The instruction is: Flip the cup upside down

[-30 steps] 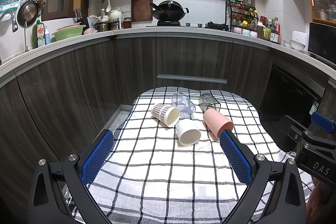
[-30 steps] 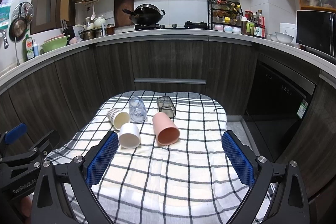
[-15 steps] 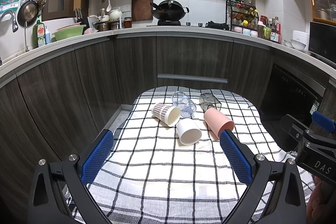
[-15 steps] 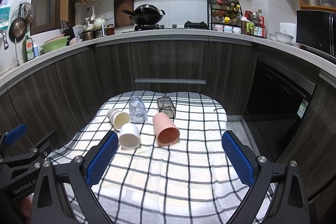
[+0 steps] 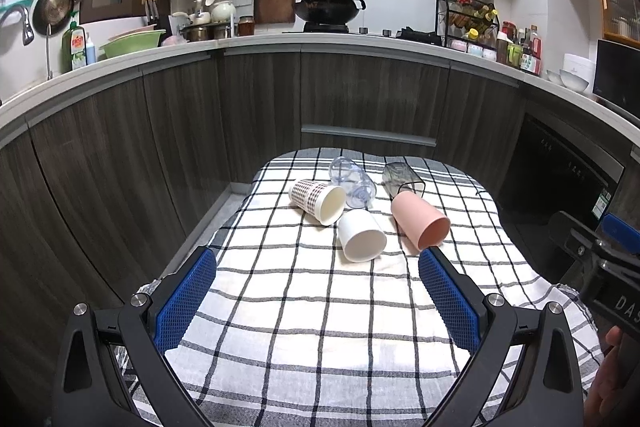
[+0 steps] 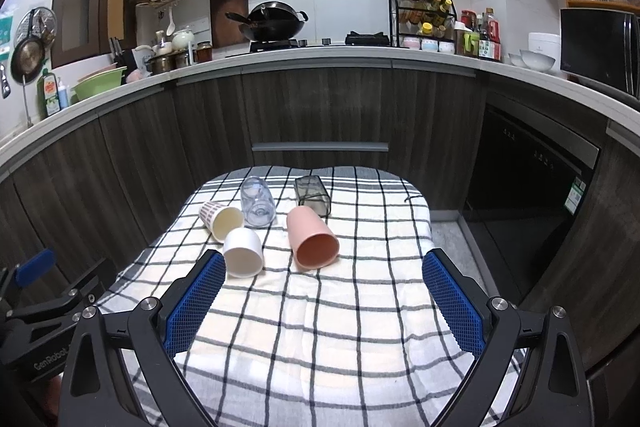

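Observation:
Several cups lie on their sides on a checked cloth (image 5: pixel 304 311): a pink cup (image 5: pixel 420 221) (image 6: pixel 312 237), a white cup (image 5: pixel 361 241) (image 6: pixel 243 253), a patterned cup (image 5: pixel 317 201) (image 6: pixel 220 219), a clear cup (image 5: pixel 352 182) (image 6: pixel 258 201) and a dark square glass (image 5: pixel 401 179) (image 6: pixel 312 191). My left gripper (image 5: pixel 318 297) is open and empty, short of the cups. My right gripper (image 6: pixel 324 297) is open and empty, also short of them. Each gripper's body shows at the edge of the other's view.
The cloth-covered table (image 6: pixel 416 211) stands in front of dark wood kitchen cabinets (image 5: pixel 360 99). The counter above holds a wok (image 5: pixel 326 9), a spice rack (image 5: pixel 468 19) and a green bowl (image 5: pixel 132 43). A dishwasher front (image 6: pixel 532 179) is on the right.

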Demonstrator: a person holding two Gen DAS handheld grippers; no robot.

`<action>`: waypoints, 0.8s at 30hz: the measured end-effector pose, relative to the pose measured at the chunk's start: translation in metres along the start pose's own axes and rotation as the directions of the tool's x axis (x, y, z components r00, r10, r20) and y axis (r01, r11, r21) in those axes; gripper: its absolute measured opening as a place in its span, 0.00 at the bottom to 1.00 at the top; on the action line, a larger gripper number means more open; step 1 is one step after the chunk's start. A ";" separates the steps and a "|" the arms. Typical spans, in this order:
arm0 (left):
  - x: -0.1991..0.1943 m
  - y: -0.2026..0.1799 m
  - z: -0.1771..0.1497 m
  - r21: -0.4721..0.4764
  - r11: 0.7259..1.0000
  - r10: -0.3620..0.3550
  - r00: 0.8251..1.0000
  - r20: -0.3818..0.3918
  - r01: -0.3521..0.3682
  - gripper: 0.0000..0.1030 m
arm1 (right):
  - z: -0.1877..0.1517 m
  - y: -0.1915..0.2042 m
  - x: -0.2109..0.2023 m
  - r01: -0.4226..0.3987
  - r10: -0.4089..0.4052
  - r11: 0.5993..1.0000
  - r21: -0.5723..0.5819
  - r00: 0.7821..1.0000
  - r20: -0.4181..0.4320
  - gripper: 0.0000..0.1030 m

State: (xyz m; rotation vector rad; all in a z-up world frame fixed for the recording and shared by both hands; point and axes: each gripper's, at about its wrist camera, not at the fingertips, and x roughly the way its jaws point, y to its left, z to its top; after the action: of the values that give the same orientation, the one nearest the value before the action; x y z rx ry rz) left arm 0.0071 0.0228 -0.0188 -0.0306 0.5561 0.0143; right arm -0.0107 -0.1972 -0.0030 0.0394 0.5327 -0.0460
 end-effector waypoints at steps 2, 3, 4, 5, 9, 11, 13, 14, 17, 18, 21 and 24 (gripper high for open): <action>0.000 -0.003 0.001 0.004 1.000 0.007 1.000 0.005 -0.007 1.00 | 0.002 0.001 0.001 -0.003 0.003 1.000 0.006 1.000 -0.003 0.96; 0.001 -0.004 0.003 0.007 1.000 0.009 1.000 0.004 -0.009 1.00 | 0.003 0.002 0.002 -0.004 0.004 1.000 0.005 1.000 -0.003 0.96; 0.003 -0.004 0.004 0.007 1.000 0.006 1.000 0.003 -0.006 1.00 | 0.005 0.003 0.003 -0.004 0.004 1.000 0.001 1.000 -0.001 0.96; 0.004 -0.007 0.006 0.005 1.000 0.004 1.000 0.001 -0.004 1.00 | 0.005 0.003 0.003 -0.004 0.004 1.000 0.000 1.000 0.001 0.96; 0.013 -0.009 0.015 -0.004 1.000 0.000 1.000 -0.015 0.000 1.00 | 0.009 0.005 0.009 -0.008 0.008 1.000 -0.001 1.000 -0.006 0.96; 0.019 -0.011 0.018 -0.005 1.000 -0.002 1.000 -0.023 0.002 1.00 | 0.012 0.003 0.015 -0.008 0.008 1.000 0.008 1.000 -0.015 0.96; 0.028 -0.014 0.021 -0.002 1.000 -0.003 0.999 -0.036 0.003 1.00 | 0.014 0.002 0.020 -0.004 0.005 1.000 0.011 1.000 -0.023 0.96; 0.032 -0.015 0.023 -0.002 1.000 -0.007 0.999 -0.043 0.007 1.00 | 0.016 0.001 0.025 -0.002 0.003 1.000 0.012 1.000 -0.029 0.96; 0.051 -0.019 0.027 -0.003 1.000 -0.015 0.997 -0.079 0.014 1.00 | 0.019 -0.001 0.036 0.007 -0.006 1.000 0.011 0.999 -0.040 0.96; 0.057 -0.021 0.028 -0.003 1.000 -0.018 0.996 -0.091 0.018 1.00 | 0.021 -0.002 0.040 0.011 -0.010 1.000 0.009 0.999 -0.045 0.96; 0.078 -0.028 0.032 0.001 1.000 -0.022 0.993 -0.118 0.022 1.00 | 0.026 -0.006 0.053 0.019 -0.019 1.000 0.005 0.998 -0.056 0.96; 0.099 -0.036 0.036 0.003 1.000 -0.029 0.989 -0.145 0.030 1.00 | 0.032 -0.009 0.068 0.029 -0.029 1.000 -0.005 0.997 -0.067 0.96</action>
State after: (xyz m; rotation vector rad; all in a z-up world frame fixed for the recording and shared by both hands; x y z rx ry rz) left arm 0.1112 -0.0118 -0.0400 -0.0352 0.7012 -0.0179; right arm 0.0637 -0.2104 -0.0102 0.0290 0.6002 -0.0719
